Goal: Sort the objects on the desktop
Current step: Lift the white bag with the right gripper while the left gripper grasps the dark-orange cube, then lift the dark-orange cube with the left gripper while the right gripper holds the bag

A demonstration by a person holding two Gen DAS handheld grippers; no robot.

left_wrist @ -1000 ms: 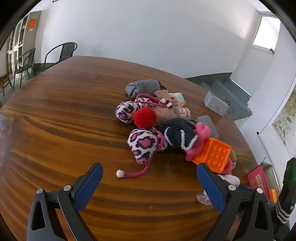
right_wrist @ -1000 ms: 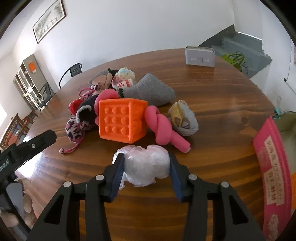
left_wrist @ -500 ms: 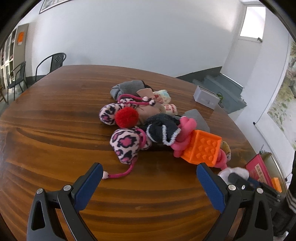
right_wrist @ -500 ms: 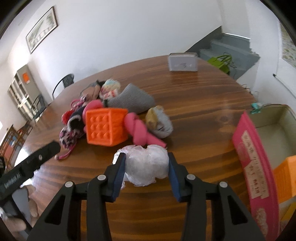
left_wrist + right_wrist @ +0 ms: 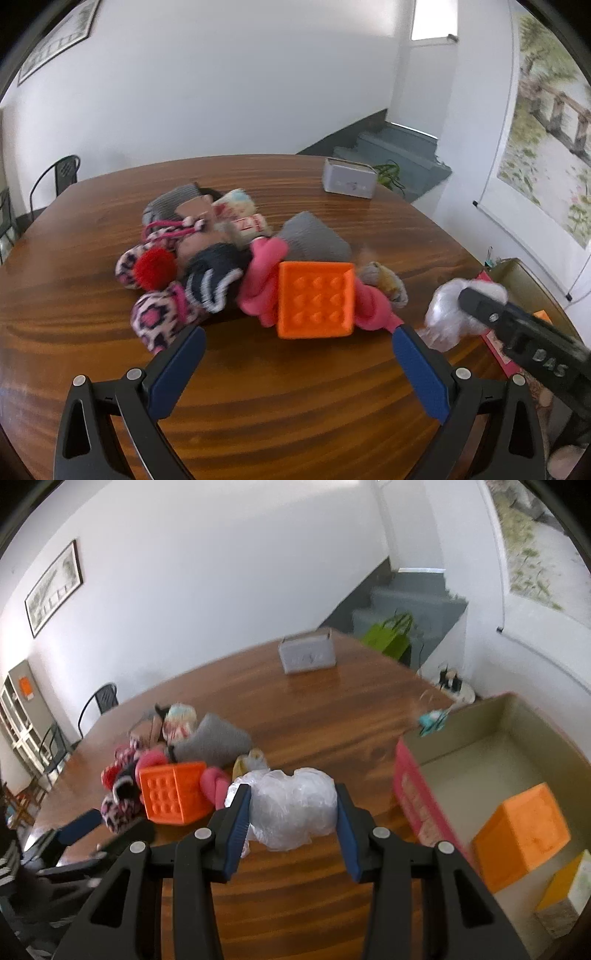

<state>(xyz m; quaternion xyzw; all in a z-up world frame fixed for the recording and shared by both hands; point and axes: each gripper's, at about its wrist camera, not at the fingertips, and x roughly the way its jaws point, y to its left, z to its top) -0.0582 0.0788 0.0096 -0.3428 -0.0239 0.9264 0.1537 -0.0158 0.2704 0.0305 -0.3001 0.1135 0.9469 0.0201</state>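
The crumpled plastic bag [image 5: 293,808] is pinched between the pads of the right gripper [image 5: 291,812], above the table [image 5: 332,716]. The left gripper [image 5: 295,354] is held spread, nothing between its pads. Just ahead of it, the orange cube [image 5: 314,299] is seen among socks. Right of the right gripper, a cardboard box [image 5: 461,734] is located.

Wooden table [image 5: 295,413] under toy pile [image 5: 258,266]

right gripper [image 5: 292,808]: plastic bundle [image 5: 293,808] between its fingers, above the table [image 5: 332,709] | left-ahead: cube [image 5: 173,792] within the pile of soft things | right: open box [image 5: 491,738] holding a block [image 5: 521,836] | far ahead: small case [image 5: 307,653]
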